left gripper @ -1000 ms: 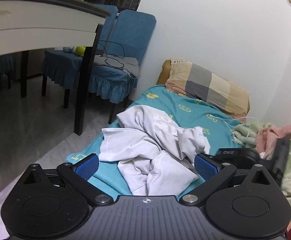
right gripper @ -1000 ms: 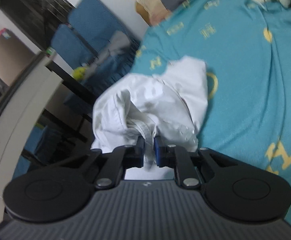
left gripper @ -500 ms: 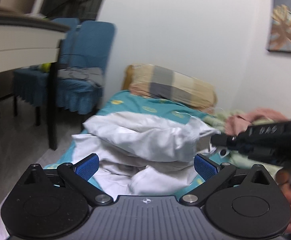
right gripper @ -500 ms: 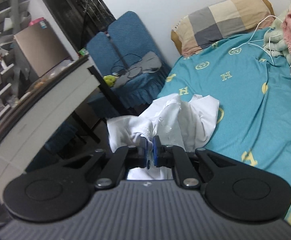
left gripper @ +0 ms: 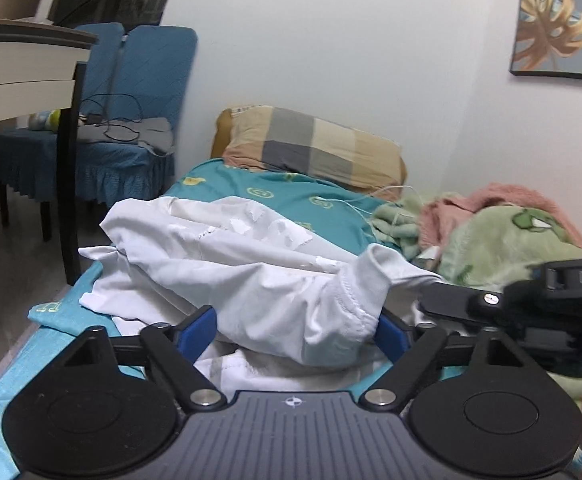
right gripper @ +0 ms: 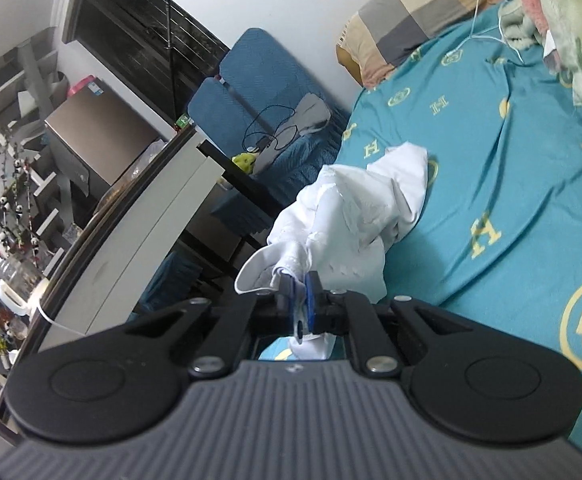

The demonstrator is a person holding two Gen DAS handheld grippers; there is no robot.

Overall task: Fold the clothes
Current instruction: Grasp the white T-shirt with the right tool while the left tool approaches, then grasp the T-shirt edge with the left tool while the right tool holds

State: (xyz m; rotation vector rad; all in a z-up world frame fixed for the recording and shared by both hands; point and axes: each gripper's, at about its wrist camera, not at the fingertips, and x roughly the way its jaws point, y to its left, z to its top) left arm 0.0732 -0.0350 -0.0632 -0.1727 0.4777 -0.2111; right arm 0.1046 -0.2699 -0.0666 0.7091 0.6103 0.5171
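Right hand-held gripper [right gripper: 299,294]: clamped on the white garment's [left gripper: 251,272] edge, now lifted off the bed [right gripper: 511,184].
Left hand-held gripper [left gripper: 295,330]: jaws have just been closing around a bunched fold, not yet pressing.
Meaning: garment is being spread for folding.

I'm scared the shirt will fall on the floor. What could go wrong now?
1. The right gripper pinches only a thin hem of the white garment, so it might slip out.
2. The left gripper has just been closing its jaws around a thick bunch, so it may grab several layers at once.
3. Part of the garment hangs over the edge of the bed and could slide off.
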